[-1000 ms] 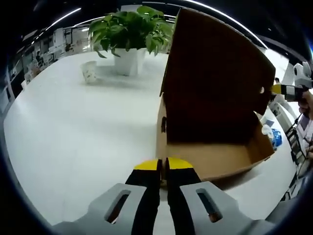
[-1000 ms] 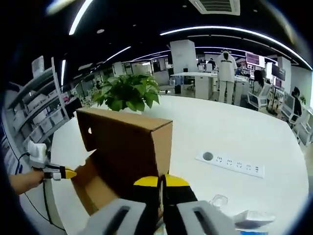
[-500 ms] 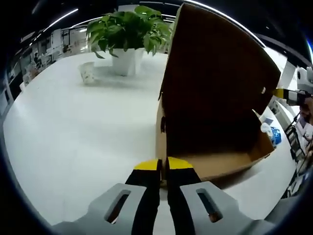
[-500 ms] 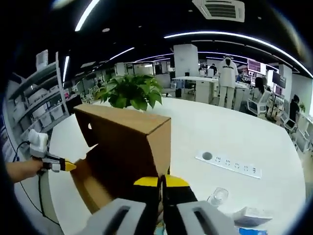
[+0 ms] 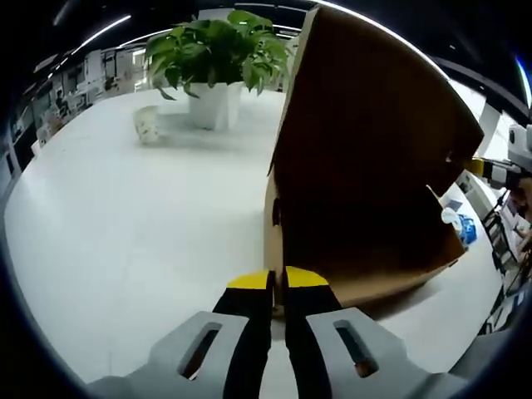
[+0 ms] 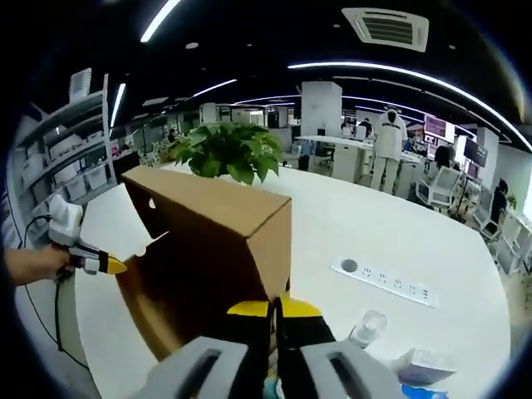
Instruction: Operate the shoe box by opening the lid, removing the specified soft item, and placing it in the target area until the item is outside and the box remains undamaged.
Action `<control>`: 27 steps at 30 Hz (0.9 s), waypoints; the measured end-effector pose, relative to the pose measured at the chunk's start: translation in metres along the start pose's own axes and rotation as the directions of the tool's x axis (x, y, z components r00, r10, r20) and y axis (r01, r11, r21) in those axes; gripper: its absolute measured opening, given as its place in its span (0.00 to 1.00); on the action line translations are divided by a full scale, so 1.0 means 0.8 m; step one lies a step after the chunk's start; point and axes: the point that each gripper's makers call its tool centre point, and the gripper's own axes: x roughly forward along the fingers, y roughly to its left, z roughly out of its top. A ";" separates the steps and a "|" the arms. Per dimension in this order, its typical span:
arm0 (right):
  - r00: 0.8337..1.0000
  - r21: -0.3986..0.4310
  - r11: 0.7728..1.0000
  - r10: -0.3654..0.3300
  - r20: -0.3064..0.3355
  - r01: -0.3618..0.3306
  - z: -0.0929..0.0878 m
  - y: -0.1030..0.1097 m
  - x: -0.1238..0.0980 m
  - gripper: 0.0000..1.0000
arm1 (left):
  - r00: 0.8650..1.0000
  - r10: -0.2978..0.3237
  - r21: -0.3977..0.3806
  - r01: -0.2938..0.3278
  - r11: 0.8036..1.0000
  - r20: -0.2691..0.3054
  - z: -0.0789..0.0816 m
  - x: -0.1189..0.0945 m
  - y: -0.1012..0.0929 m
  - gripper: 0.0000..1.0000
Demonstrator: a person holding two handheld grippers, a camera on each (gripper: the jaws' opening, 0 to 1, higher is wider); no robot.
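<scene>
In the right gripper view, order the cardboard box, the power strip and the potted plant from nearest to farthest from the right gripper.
1. Cardboard box: right at the right gripper, just to its left.
2. Power strip: on the white table, off to the right.
3. Potted plant: behind the box, farthest.

One cardboard shoe box (image 5: 366, 191) stands on one white bench (image 5: 125, 216), its single lid (image 6: 208, 224) raised. One potted plant (image 5: 218, 58) in a white pot sits behind it, and one small white cup (image 5: 148, 123) beside the plant. There is one white power strip (image 6: 384, 278), one clear glass (image 6: 367, 326), and one blue-and-white packet (image 6: 424, 370) near it. Two tongs count here: the left tongs (image 5: 277, 278) and the right tongs (image 6: 274, 309). At least three people stand or sit far off.
</scene>
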 end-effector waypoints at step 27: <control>1.000 0.050 0.999 -0.020 0.015 0.019 -0.039 0.010 -0.006 0.00 | 1.000 -0.009 0.010 0.009 1.000 0.000 0.000 -0.001 -0.003 0.03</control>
